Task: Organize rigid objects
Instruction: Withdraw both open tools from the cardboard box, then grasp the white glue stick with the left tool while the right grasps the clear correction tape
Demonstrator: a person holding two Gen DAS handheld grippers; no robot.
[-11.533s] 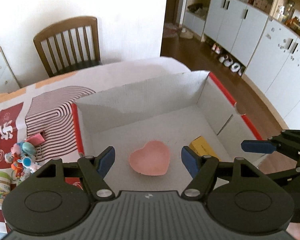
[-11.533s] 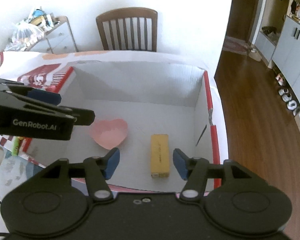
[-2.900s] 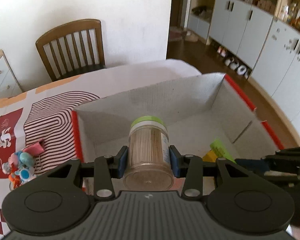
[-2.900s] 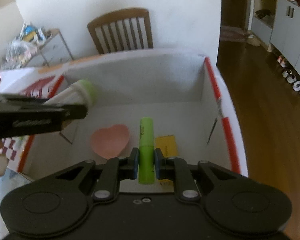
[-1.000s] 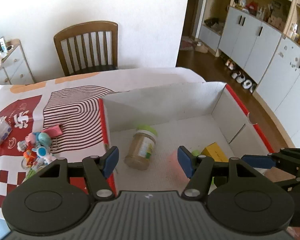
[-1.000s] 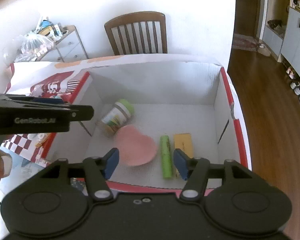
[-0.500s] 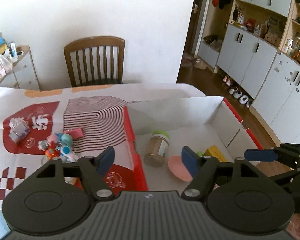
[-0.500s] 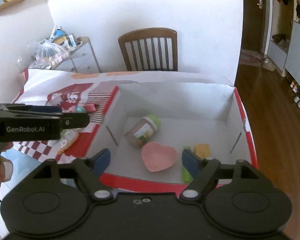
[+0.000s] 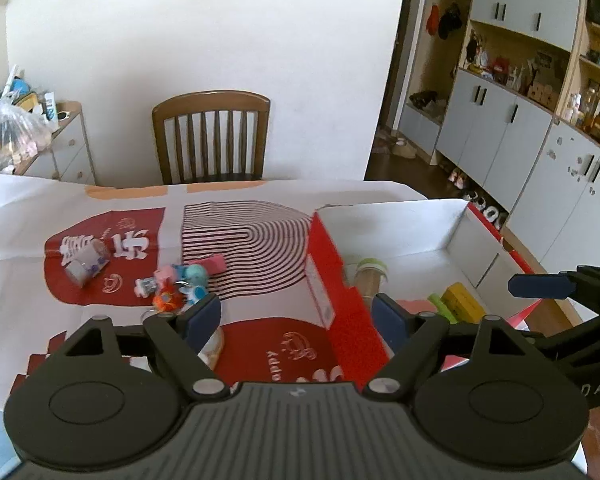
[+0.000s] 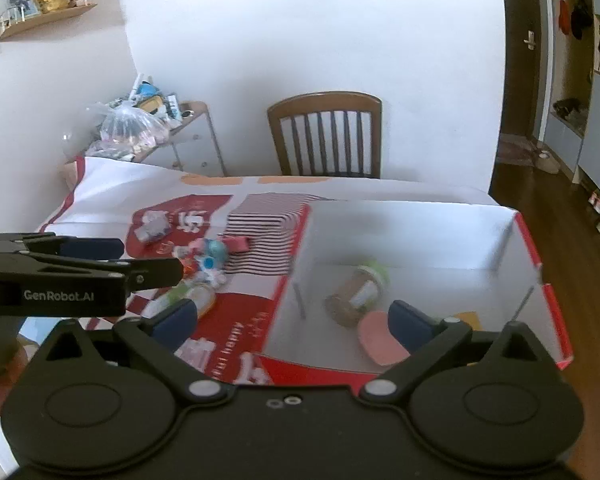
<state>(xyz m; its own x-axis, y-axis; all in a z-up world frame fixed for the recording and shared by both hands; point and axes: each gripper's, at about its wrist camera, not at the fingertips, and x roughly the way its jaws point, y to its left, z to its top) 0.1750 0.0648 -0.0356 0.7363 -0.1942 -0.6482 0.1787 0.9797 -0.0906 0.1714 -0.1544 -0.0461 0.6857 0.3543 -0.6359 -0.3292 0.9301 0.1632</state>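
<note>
Inside red-edged box [image 10: 412, 236]: jar [image 10: 356, 290] on its side, long axis diagonal, green lid toward far wall; pink heart dish [image 10: 378, 340] just beside its base. Green marker [image 9: 440, 307] lies along yellow block [image 9: 462, 300]. Left gripper [image 9: 296, 318] and right gripper [image 10: 292, 320] both spread wide, empty, above worktop [image 9: 260, 300].

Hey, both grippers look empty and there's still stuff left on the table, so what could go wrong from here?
The small toys lie tightly clustered, so the open left gripper may pinch two or knock one away. The jar lies on its side in the box against the pink heart dish; a dropped item could set it rolling.
</note>
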